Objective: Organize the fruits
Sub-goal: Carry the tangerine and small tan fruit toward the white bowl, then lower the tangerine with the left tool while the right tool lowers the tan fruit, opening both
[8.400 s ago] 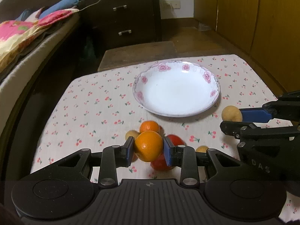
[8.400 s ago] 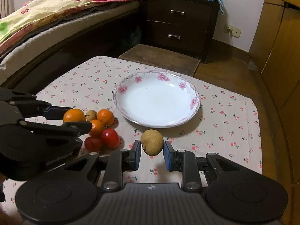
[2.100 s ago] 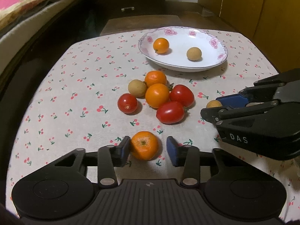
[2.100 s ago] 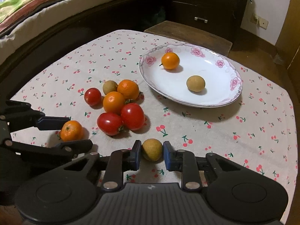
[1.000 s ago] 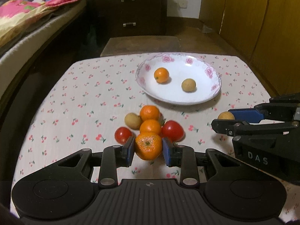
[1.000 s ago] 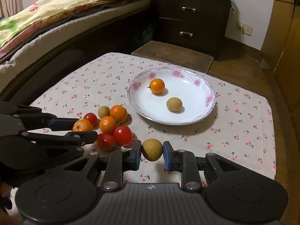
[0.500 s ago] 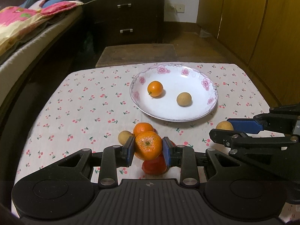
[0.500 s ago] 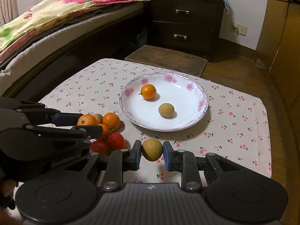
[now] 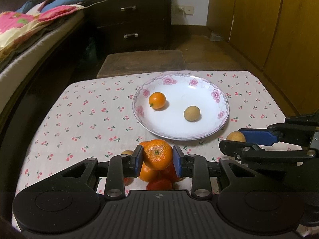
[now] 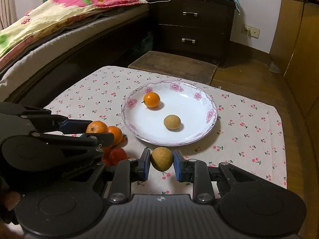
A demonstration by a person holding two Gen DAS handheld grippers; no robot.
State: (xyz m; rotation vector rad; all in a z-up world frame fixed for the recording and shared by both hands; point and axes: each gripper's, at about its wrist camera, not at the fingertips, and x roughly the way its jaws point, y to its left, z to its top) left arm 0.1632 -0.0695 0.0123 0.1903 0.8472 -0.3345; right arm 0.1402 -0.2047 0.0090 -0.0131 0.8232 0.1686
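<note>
Since a second ago, we observe the plate (image 9: pixel 223 117) drawn nearer in both views. Left gripper (image 9: pixel 158 158) clamps a mandarin (image 9: pixel 157 154) above the fruit pile (image 9: pixel 159 184). Right gripper (image 10: pixel 161 161) clamps a tan fruit (image 10: pixel 161 159) just short of the plate.
</note>
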